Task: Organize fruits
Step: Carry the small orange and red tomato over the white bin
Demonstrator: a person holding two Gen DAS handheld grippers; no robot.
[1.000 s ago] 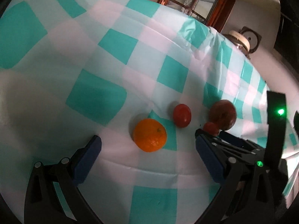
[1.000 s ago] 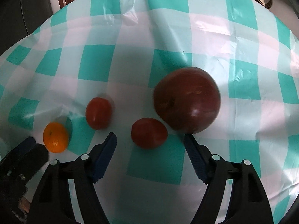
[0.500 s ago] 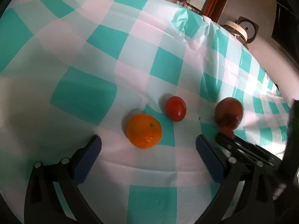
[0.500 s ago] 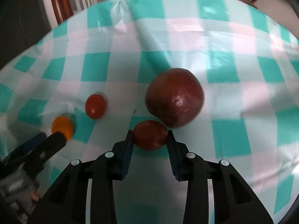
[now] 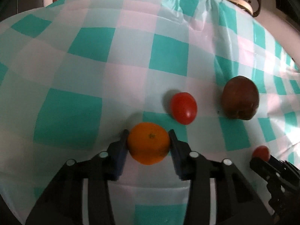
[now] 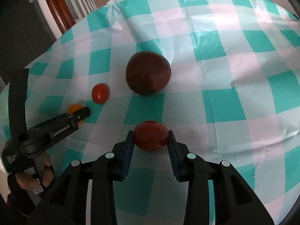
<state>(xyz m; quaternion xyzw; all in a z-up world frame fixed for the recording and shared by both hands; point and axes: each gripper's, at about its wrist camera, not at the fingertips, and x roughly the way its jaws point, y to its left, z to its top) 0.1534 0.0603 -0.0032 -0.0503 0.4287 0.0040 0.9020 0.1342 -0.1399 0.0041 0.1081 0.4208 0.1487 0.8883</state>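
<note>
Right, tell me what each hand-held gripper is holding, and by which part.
The left hand-held gripper is closing on the orange, pads at its two sides. The right hand-held gripper grips the small dark red fruit across its sides.

Left wrist view: looks forward and steeply down along the left gripper [image 5: 149,143], close above the checked tablecloth [image 5: 131,60]. Right wrist view: likewise along the right gripper [image 6: 151,136], equally near. Shared region: the bright red tomato [image 5: 183,107] and dark red apple [image 5: 241,100] ahead of both; each view also catches the opposite gripper at its edge.
</note>
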